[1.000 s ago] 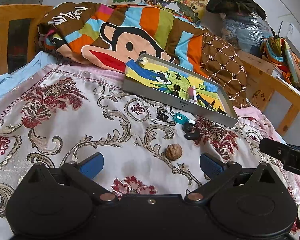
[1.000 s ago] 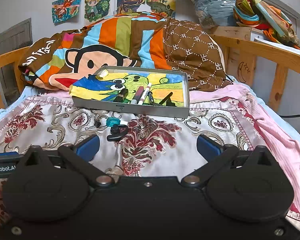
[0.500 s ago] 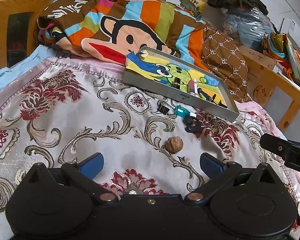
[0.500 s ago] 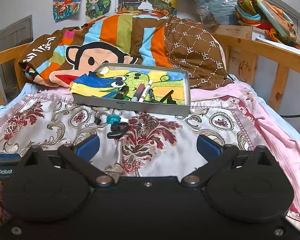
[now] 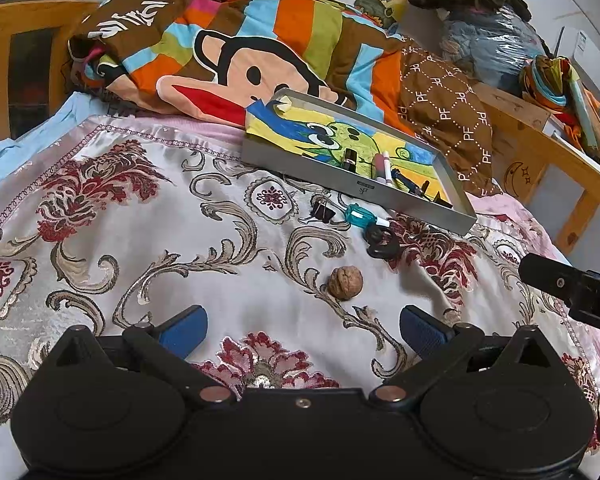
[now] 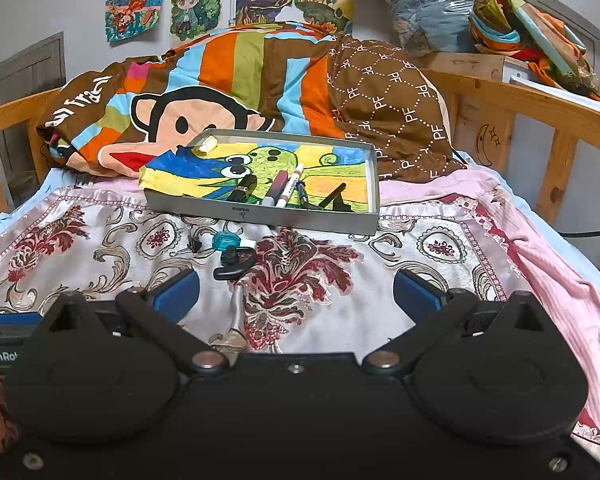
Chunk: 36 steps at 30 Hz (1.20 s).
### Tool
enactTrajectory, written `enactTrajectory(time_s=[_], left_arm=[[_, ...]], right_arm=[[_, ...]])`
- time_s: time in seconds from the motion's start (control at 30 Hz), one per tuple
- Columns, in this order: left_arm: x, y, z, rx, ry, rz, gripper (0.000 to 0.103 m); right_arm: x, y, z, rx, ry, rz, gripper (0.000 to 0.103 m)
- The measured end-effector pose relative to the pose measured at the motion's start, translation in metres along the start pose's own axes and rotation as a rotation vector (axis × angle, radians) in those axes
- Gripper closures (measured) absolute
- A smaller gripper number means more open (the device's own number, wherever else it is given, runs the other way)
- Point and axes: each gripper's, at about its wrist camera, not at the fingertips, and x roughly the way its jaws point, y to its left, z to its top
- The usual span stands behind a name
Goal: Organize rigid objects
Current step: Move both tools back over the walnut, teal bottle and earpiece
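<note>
Your left gripper and right gripper are matte black, each with two round hubs, silver pivot screws and blue fingertip pads. White "GenRo" lettering shows at the right view's left edge.

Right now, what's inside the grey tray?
The grey tray is lined with a colourful drawing. On it lie a black tube, markers and dark pens. The near wall hides their lower ends.
</note>
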Motion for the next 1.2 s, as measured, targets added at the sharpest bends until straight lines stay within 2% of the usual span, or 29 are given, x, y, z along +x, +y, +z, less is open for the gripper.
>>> enactTrajectory(time_s=[0.33, 0.87, 1.07, 1.2], left_arm=[[0.0, -0.001, 0.0, 0.008, 0.005, 0.001, 0.001], [0.001, -0.005, 0.004, 0.045, 0.021, 0.016, 0.001], [0.014, -0.009, 0.012, 0.093, 0.033, 0.019, 0.001], [0.028, -0.015, 0.015, 0.16, 0.027, 0.017, 0.001]], right_arm=[[0.0, 0.001, 0.0, 0.0, 0.001, 0.0, 0.001], [-0.008, 0.005, 0.009, -0.025, -0.014, 0.051, 0.001], [0.011, 0.009, 0.026, -0.086, -0.021, 0.098, 0.001], [0.029, 0.01, 0.03, -0.122, -0.021, 0.099, 0.001]])
